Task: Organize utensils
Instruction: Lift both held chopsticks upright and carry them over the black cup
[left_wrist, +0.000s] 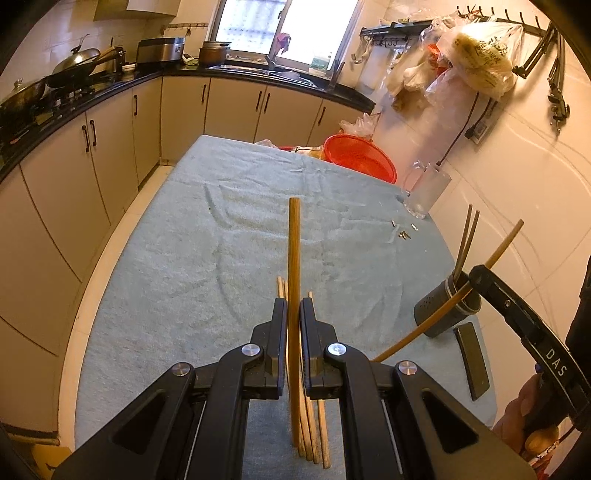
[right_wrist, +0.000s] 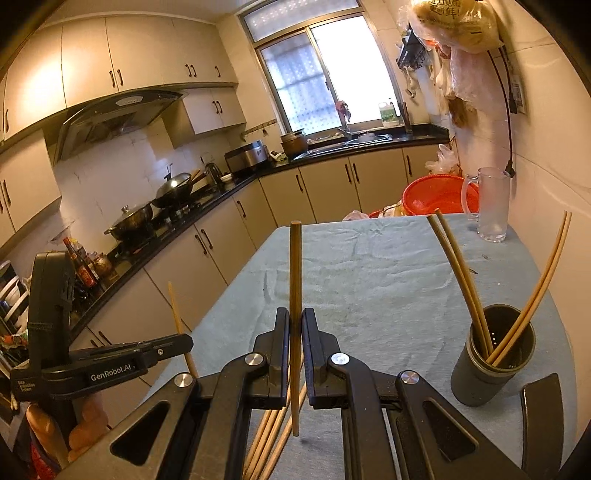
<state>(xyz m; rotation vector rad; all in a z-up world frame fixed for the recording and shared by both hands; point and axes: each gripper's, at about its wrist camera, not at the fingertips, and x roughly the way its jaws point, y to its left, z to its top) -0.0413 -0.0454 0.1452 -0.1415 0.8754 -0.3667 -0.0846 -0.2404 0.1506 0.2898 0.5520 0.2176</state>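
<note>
My left gripper (left_wrist: 293, 302) is shut on one wooden chopstick (left_wrist: 294, 243) that sticks up past its fingers. Several loose chopsticks (left_wrist: 314, 432) lie on the towel beneath it. At the right stands a dark cylindrical holder (left_wrist: 443, 310) with chopsticks in it. Just above the holder, my right gripper (left_wrist: 474, 275) grips a slanted chopstick (left_wrist: 502, 243). In the right wrist view my right gripper (right_wrist: 295, 312) is shut on that chopstick (right_wrist: 295, 266), left of the holder (right_wrist: 491, 373). My left gripper (right_wrist: 186, 341) shows at the left with its chopstick (right_wrist: 173, 302).
A light blue towel (left_wrist: 184, 258) covers the table. A glass mug (left_wrist: 424, 192) and a red basket (left_wrist: 360, 157) stand at the far right end. A dark flat object (left_wrist: 472, 360) lies beside the holder. Small bits (left_wrist: 404, 232) lie near the mug. Kitchen cabinets run along the left.
</note>
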